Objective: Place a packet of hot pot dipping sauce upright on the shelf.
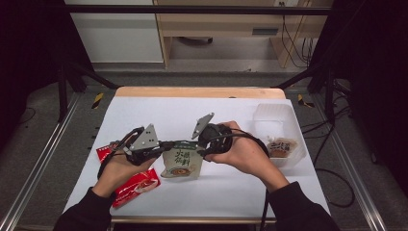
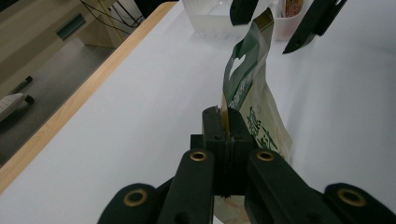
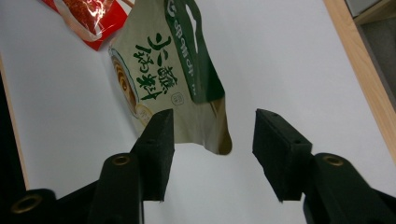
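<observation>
Pinching green-and-cream pouch (image 1: 180,162) by one top corner: left claw (image 2: 227,133), jaws tight on edge. Pouch held just above white worktop (image 1: 226,187), centre front. Right claw (image 3: 211,140) at pouch's other corner, jaws half apart, corner between them, pads not touching. Red packet (image 1: 136,185) beside left hand. Clear tub (image 1: 276,115) far right, snack pack inside.

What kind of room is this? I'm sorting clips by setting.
Probably a lab recording station: a white-covered table inside a dark metal frame, cables trailing over the floor, and office furniture behind.
</observation>
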